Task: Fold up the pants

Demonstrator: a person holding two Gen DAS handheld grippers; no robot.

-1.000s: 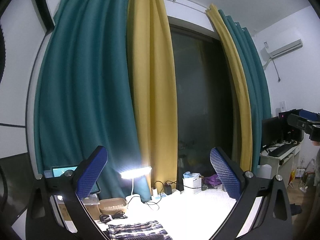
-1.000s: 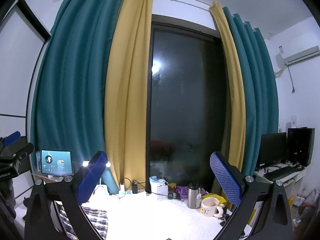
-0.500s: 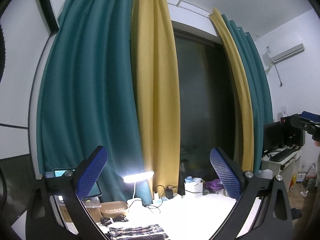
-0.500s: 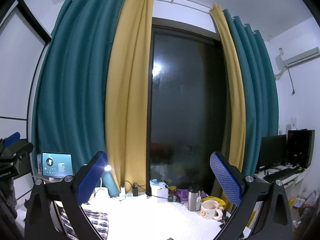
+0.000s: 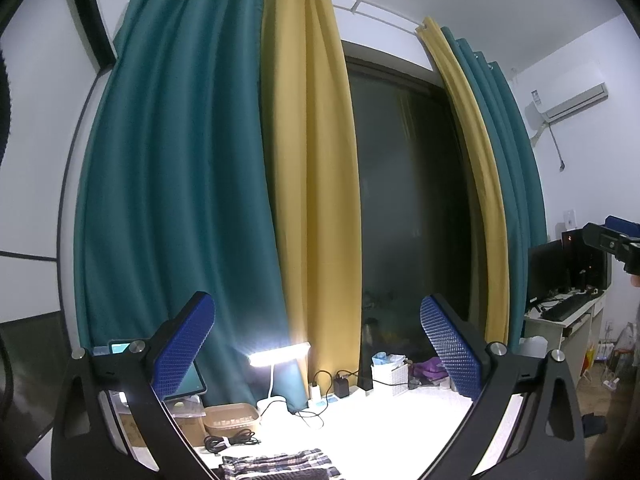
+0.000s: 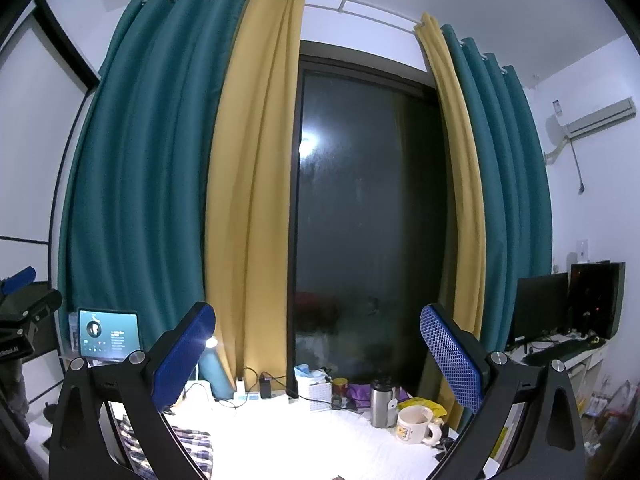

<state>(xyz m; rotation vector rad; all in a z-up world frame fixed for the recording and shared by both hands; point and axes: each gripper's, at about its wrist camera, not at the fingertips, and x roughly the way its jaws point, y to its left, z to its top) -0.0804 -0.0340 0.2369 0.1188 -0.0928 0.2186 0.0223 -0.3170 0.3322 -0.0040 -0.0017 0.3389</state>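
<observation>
The plaid pants [image 5: 280, 465] lie on the white table [image 5: 380, 436], at the bottom edge of the left wrist view, below and in front of my left gripper [image 5: 318, 354]. That gripper is open and empty, raised above the table and pointing at the curtains. In the right wrist view the pants [image 6: 192, 452] show at the lower left, partly behind the left finger. My right gripper [image 6: 318, 356] is open and empty, also held high. Each gripper shows at the edge of the other's view.
At the table's back stand a lit desk lamp [image 5: 280, 356], a tablet [image 6: 109, 336], a brown tray [image 5: 232, 420], cables, chargers, a steel flask [image 6: 382, 402] and a mug [image 6: 416, 426]. Teal and yellow curtains flank a dark window. A desk with monitors [image 6: 568, 308] stands right.
Both grippers have tilted slightly upward, so the table and pants sit lower in view. Jaws remain open and empty.
</observation>
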